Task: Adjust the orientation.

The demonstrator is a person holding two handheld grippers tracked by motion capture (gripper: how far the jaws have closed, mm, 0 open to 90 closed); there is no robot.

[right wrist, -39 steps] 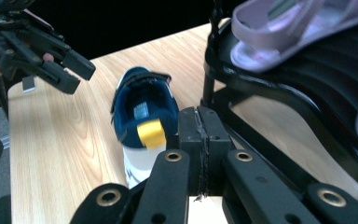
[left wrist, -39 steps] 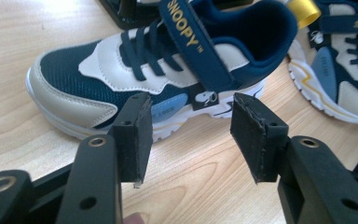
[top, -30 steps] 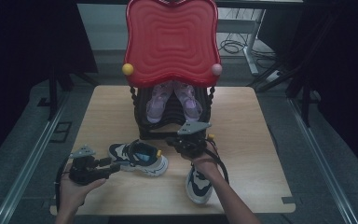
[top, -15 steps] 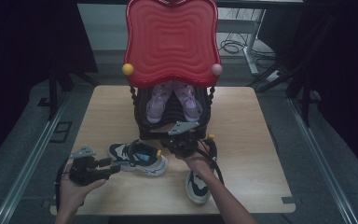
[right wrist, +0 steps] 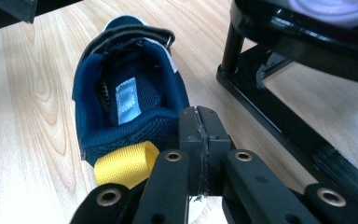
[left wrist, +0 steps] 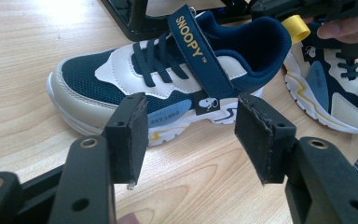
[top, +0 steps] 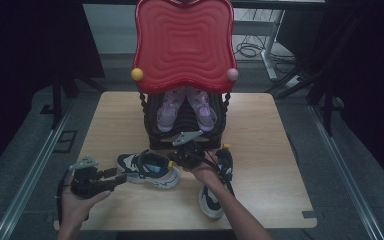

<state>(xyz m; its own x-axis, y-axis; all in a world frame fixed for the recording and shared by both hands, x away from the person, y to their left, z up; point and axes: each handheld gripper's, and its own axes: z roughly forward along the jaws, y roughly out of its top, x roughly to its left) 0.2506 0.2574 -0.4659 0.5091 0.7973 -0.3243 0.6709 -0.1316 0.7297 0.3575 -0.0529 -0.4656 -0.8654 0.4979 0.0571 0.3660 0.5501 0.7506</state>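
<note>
The black shoe rack [top: 152, 131] stands at the middle of the wooden desk [top: 270, 150] under a red wavy panel [top: 184, 42], and everything else is placed from it; on its sloped bars sit a pair of lilac shoes [top: 186, 107], toes toward the person.

Just in front of the rack, toward the person's left, the navy-and-white sneaker [top: 147, 168] lies on the desk, on its sole, toe pointing away from the right hand; in the left gripper view the same sneaker [left wrist: 168, 84] shows its side, with a navy strap reading SNOOPY across the laces and a yellow heel loop [left wrist: 294, 27]; its heel end lies close to the rack's foot.

In front of the rack, toward the right, the second sneaker [top: 214, 187] of the same pair lies with its toe toward the desk's near edge; the right forearm crosses over part of it.

The left gripper [top: 114, 178] is held low, farther left of the rack than the first sneaker and just short of its toe; its jaws stand released, wide apart, with nothing between the pads; in its own view the sneaker lies beyond the pads, not touched.

The right gripper [top: 176, 159] sits right in front of the rack's base, at the heel of the first sneaker; its jaws are clenched, pads pressed together, holding nothing; in its own view the closed tips [right wrist: 199, 122] lie against the heel collar, just beside the yellow loop, the rack's black frame [right wrist: 284, 116] running off to the side.
</note>
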